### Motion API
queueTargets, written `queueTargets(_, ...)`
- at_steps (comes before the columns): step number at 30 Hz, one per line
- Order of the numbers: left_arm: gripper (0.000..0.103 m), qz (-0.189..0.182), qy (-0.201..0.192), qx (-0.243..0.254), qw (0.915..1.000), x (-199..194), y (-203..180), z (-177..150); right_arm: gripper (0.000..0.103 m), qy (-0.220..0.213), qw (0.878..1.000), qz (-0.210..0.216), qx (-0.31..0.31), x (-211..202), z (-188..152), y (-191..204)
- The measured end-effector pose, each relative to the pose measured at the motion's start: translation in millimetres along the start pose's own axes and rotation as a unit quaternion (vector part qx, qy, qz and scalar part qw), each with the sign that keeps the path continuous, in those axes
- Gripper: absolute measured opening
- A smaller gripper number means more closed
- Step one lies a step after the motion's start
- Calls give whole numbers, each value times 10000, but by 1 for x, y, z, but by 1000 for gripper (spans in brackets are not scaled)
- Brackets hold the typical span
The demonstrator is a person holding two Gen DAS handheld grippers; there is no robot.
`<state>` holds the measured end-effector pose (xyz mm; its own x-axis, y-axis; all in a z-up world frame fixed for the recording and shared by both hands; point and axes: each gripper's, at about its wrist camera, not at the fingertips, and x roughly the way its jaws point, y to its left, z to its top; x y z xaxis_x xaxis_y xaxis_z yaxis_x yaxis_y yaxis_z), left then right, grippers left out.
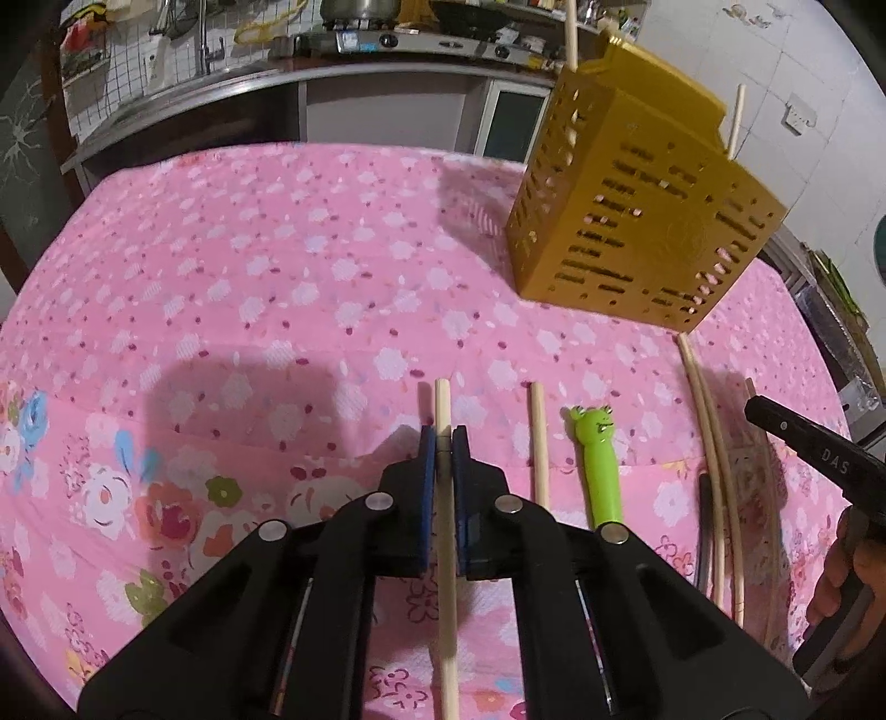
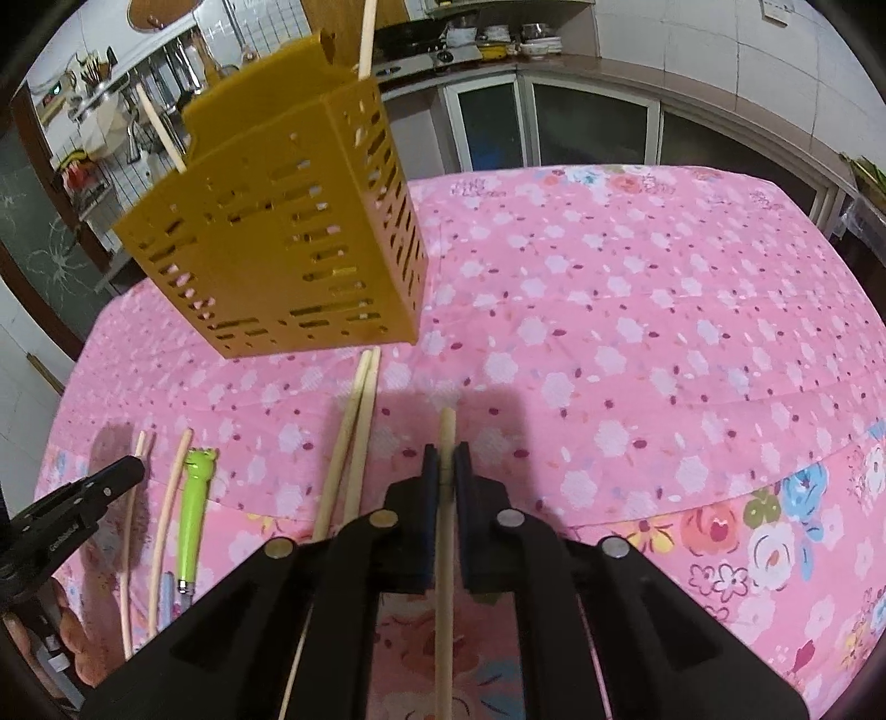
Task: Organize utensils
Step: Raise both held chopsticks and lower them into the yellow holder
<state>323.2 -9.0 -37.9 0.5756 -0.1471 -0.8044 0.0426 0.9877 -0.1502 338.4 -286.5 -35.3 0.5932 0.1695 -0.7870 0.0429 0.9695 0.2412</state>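
Observation:
My left gripper (image 1: 443, 437) is shut on a wooden chopstick (image 1: 443, 404) that lies lengthwise on the pink floral cloth. My right gripper (image 2: 446, 457) is shut on another wooden chopstick (image 2: 447, 432) in the same way. A gold slotted utensil holder (image 1: 642, 221) (image 2: 277, 232) stands beyond both grippers, with two chopsticks (image 2: 365, 39) sticking out of its top. Between the grippers lie a green frog-handled utensil (image 1: 597, 471) (image 2: 194, 498), a single chopstick (image 1: 538, 443) and a pair of chopsticks (image 1: 714, 471) (image 2: 354, 437).
The pink floral cloth (image 2: 637, 310) covers the whole table and drops off at its far edge. A kitchen counter (image 1: 221, 94) with a stove and hanging tools runs behind. A hand (image 1: 836, 581) on the right gripper's handle shows at the left wrist view's right edge.

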Motion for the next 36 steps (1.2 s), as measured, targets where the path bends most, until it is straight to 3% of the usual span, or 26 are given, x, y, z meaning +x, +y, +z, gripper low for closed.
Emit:
queueTargets(9, 4, -216, -648, 23, 9977, -42, -2, 12, 6, -642, 9976, 262, -37, -42, 13, 4)
queueTargets(18, 4, -417, -1277, 121, 9909, -82, -11, 24, 6, -1477, 9878, 428, -240, -83, 26, 17)
queueTargets(29, 4, -473, -2059, 318, 9769, -120, -22, 43, 6, -2062, 9766, 513, -323, -114, 38, 20)
queueTargets(36, 4, -606, -2515, 384, 9652, -151, -34, 71, 6, -2508, 9656, 594, -356, -143, 69, 28)
